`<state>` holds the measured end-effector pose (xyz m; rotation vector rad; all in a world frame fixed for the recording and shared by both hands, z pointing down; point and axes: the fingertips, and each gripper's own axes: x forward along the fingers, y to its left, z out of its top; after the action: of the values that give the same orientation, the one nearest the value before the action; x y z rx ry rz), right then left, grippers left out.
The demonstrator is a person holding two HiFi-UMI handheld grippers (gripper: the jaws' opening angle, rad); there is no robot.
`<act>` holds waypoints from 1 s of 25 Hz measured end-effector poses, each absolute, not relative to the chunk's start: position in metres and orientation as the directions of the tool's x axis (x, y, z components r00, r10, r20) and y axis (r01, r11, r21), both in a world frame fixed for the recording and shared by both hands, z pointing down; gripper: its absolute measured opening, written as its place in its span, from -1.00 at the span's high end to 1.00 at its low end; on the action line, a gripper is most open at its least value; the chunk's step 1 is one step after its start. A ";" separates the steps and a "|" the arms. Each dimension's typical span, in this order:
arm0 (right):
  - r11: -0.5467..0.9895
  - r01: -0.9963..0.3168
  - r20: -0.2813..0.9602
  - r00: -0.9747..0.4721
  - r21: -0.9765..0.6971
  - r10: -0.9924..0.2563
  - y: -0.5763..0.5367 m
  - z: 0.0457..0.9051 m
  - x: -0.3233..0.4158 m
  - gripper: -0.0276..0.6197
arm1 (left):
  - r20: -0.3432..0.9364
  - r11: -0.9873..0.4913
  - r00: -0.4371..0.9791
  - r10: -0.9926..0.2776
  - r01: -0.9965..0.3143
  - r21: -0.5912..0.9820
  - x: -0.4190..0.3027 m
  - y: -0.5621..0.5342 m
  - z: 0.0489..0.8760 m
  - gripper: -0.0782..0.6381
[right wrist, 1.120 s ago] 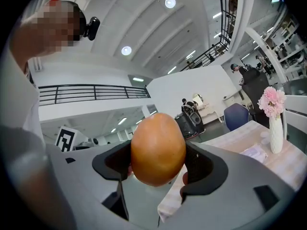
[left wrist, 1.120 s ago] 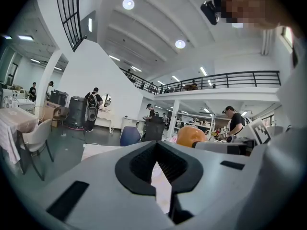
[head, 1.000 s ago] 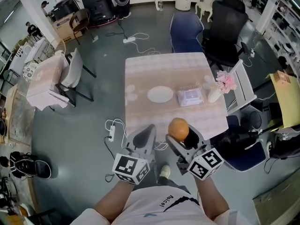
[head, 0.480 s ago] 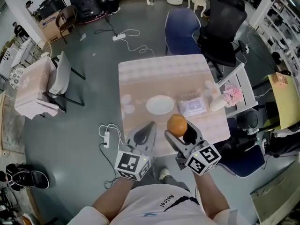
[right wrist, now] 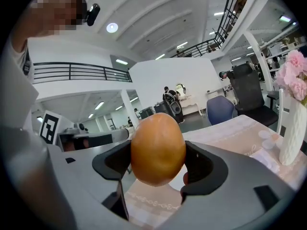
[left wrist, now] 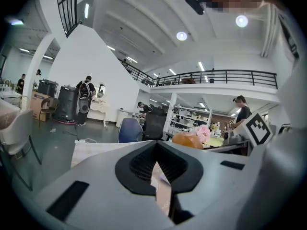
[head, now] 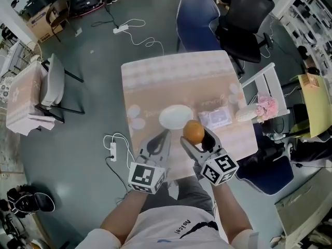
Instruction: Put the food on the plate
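Note:
An orange, egg-shaped piece of food (head: 193,130) (right wrist: 158,147) is clamped between the jaws of my right gripper (head: 196,137) (right wrist: 158,169), held above the near part of the table. The white plate (head: 175,116) lies bare on the pink tablecloth, just beyond and left of the food. My left gripper (head: 164,135) (left wrist: 156,166) hovers beside it over the table's near edge, jaws together and holding nothing. In the left gripper view the food (left wrist: 187,140) shows off to the right.
A clear packet (head: 215,119) lies right of the plate. A white vase of pink flowers (head: 259,109) (right wrist: 293,128) stands at the table's right edge. A blue chair (head: 198,22) and a black chair (head: 244,19) stand beyond the table (head: 171,77); cables lie on the floor at left.
Both grippers have moved forward over the table. The orange food, still held in the right gripper, now sits close to the plate's near right rim.

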<state>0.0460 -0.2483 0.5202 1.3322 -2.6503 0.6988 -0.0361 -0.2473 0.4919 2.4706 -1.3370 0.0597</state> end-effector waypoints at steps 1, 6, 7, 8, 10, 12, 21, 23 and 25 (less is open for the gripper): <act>0.508 -0.787 0.300 -0.608 -0.348 -0.736 -0.253 0.530 0.047 -0.10 | 0.196 -0.503 0.558 -0.806 -0.821 0.269 -0.035 -0.251 0.498 0.76; 0.500 -0.808 0.371 -0.587 -0.310 -0.719 -0.275 0.584 0.051 -0.10 | 0.221 -0.496 0.557 -0.801 -0.823 0.277 -0.031 -0.268 0.536 0.76; 0.507 -0.809 0.382 -0.588 -0.298 -0.713 -0.280 0.593 0.051 -0.10 | 0.226 -0.494 0.556 -0.800 -0.824 0.277 -0.030 -0.272 0.544 0.76; 0.514 -0.809 0.394 -0.588 -0.286 -0.706 -0.284 0.602 0.051 -0.10 | 0.232 -0.492 0.554 -0.799 -0.825 0.277 -0.029 -0.276 0.552 0.76; 0.520 -0.808 0.423 -0.588 -0.276 -0.690 -0.291 0.622 0.051 -0.10 | 0.250 -0.484 0.549 -0.798 -0.830 0.279 -0.028 -0.281 0.569 0.77; 0.516 -0.811 0.460 -0.583 -0.277 -0.670 -0.294 0.643 0.051 -0.10 | 0.268 -0.474 0.543 -0.795 -0.834 0.283 -0.028 -0.283 0.584 0.77; 0.494 -0.842 0.574 -0.518 -0.215 -0.634 -0.319 0.703 0.052 -0.10 | 0.280 -0.467 0.537 -0.796 -0.839 0.280 -0.023 -0.300 0.610 0.76; 0.493 -0.849 0.592 -0.500 -0.191 -0.632 -0.323 0.710 0.051 -0.10 | 0.284 -0.461 0.532 -0.798 -0.841 0.281 -0.025 -0.304 0.613 0.76; 0.492 -0.854 0.608 -0.483 -0.169 -0.630 -0.325 0.716 0.051 -0.10 | 0.287 -0.456 0.530 -0.798 -0.842 0.286 -0.026 -0.307 0.616 0.76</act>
<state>0.0507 -0.3254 0.7157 1.2235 -2.2684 0.6353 -0.0259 -0.3066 0.6156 2.3808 -1.3464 0.1558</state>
